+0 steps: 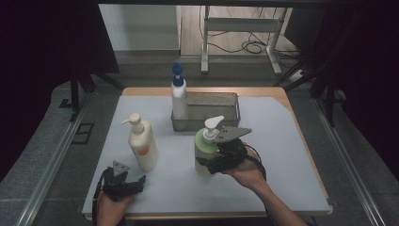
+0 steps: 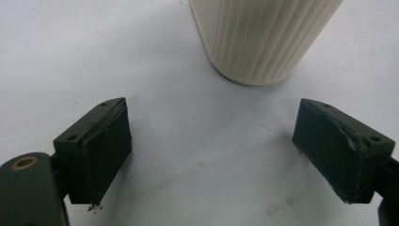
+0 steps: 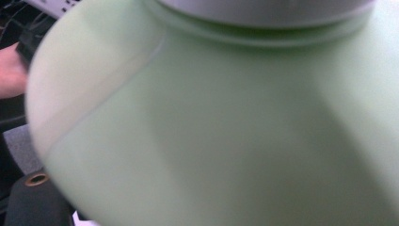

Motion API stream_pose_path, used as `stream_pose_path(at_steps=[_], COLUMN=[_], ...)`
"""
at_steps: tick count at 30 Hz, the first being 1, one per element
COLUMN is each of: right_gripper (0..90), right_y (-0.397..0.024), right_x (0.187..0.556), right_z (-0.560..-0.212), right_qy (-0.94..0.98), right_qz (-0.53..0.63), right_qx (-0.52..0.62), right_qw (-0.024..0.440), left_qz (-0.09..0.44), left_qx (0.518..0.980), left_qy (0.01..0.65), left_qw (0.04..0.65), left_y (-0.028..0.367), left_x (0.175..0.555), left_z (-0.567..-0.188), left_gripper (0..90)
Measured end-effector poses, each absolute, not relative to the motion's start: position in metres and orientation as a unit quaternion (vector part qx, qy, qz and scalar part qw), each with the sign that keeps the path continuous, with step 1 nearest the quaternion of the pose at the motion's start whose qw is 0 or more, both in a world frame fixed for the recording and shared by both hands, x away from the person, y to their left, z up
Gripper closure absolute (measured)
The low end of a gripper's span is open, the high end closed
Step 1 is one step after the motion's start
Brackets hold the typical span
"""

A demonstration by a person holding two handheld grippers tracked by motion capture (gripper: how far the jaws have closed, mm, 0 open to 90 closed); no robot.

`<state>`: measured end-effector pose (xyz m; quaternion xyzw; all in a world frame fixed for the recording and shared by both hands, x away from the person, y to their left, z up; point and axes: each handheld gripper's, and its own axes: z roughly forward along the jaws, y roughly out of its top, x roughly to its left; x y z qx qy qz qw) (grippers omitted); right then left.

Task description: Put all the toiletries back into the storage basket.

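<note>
A pale green pump bottle (image 1: 203,150) with a white pump head stands in the middle of the white mat (image 1: 282,155). My right gripper (image 1: 214,157) reaches in from the right and is shut on its body. In the right gripper view the green bottle (image 3: 226,132) sits so close that it hides the jaws. My left gripper (image 1: 136,182) rests low at the front left, open with nothing between its pads (image 2: 216,141). Just beyond it stands a cream pump bottle (image 1: 142,146), whose ribbed base (image 2: 259,37) shows ahead of the open jaws.
A white bottle with a blue pump (image 1: 179,101) stands at the left end of a metal mesh basket (image 1: 214,110) at the back of the mat. Dark curtains flank the table, with a stand and cables on the floor behind it.
</note>
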<state>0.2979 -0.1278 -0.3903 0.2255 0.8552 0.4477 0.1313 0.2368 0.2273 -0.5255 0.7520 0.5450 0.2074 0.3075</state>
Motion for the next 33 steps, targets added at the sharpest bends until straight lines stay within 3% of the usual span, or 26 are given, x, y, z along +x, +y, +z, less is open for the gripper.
stream_pose_path(at_steps=[33], right_gripper=[12.1], right_y=[-0.127], right_x=[0.337], right_z=[-0.382], right_qy=[0.838], right_qz=[0.441], right_qx=[0.276], right_qw=[0.164], left_qz=[0.208], left_qx=[0.752], left_qy=[0.545], left_qw=[0.308], left_y=[0.227], left_x=[0.237], left_z=[-0.526], left_gripper=[11.7])
